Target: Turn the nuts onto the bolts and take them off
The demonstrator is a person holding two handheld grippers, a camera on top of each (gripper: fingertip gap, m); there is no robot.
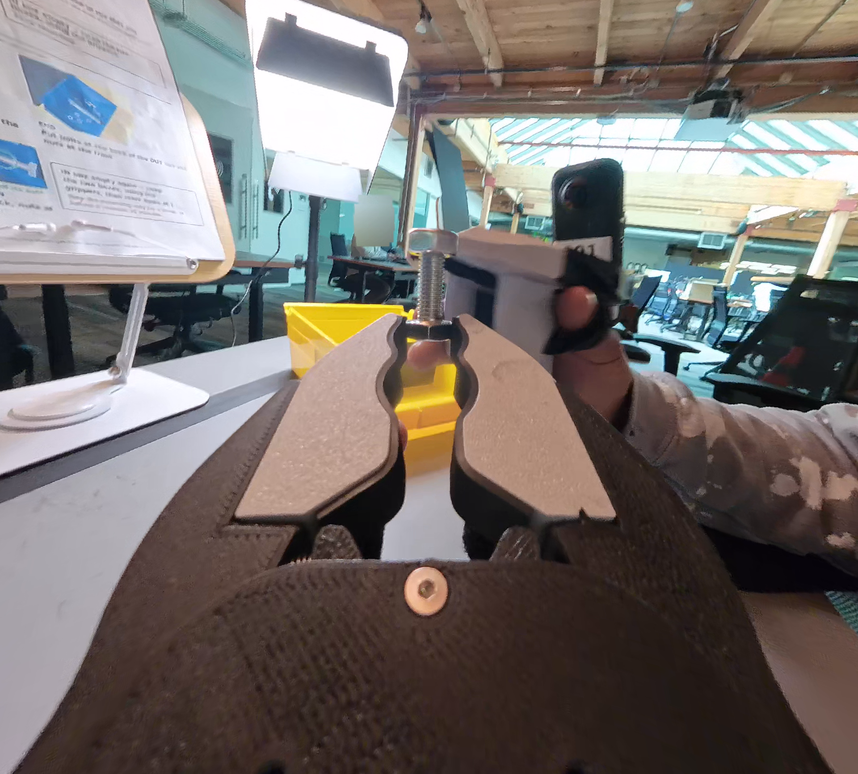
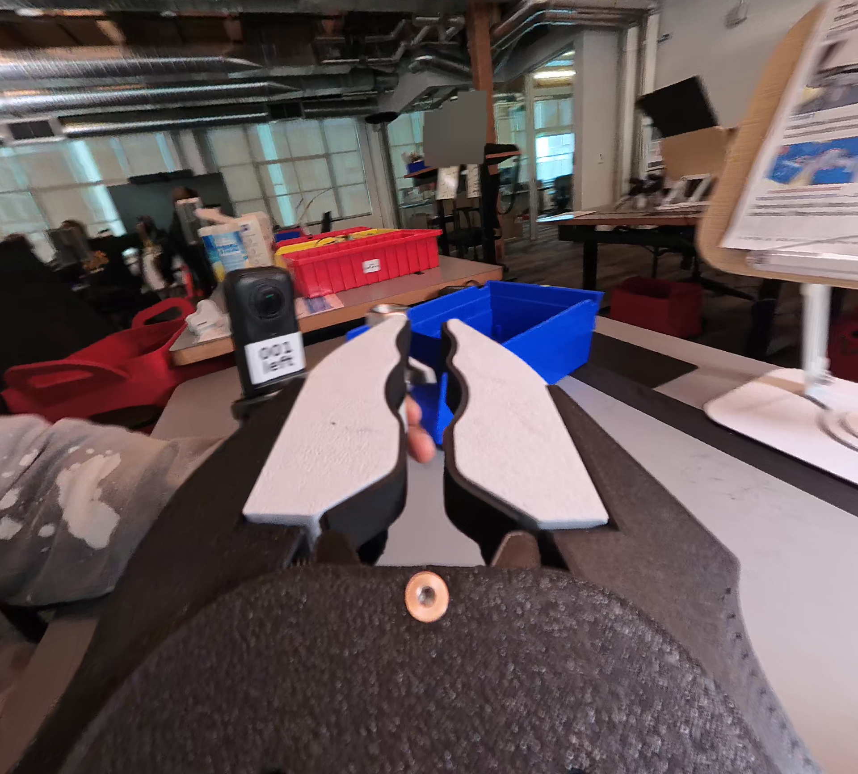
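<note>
My left gripper [image 1: 429, 327] is shut on a silver nut [image 1: 429, 323] threaded on the low end of a silver bolt [image 1: 431, 283]. The bolt stands upright with its head [image 1: 429, 241] on top, above the table. My right gripper [image 2: 426, 329] has a narrow gap between its tips, with nothing clearly between them. The bolt head [image 2: 387, 310] peeks out just past its left fingertip. In the left wrist view the right gripper [image 1: 469, 273] is blurred and sits against the right side of the bolt head. A person's fingertip [image 1: 425, 354] shows under the nut.
A yellow bin [image 1: 325, 334] stands on the grey table [image 1: 69, 543] behind the left gripper. A blue bin [image 2: 534, 324] stands ahead of the right gripper. A paper instruction stand [image 1: 93, 101] with a white base [image 1: 139, 399] is at the left. A light panel [image 1: 325, 78] stands behind. My left and right fingertips are right by each other.
</note>
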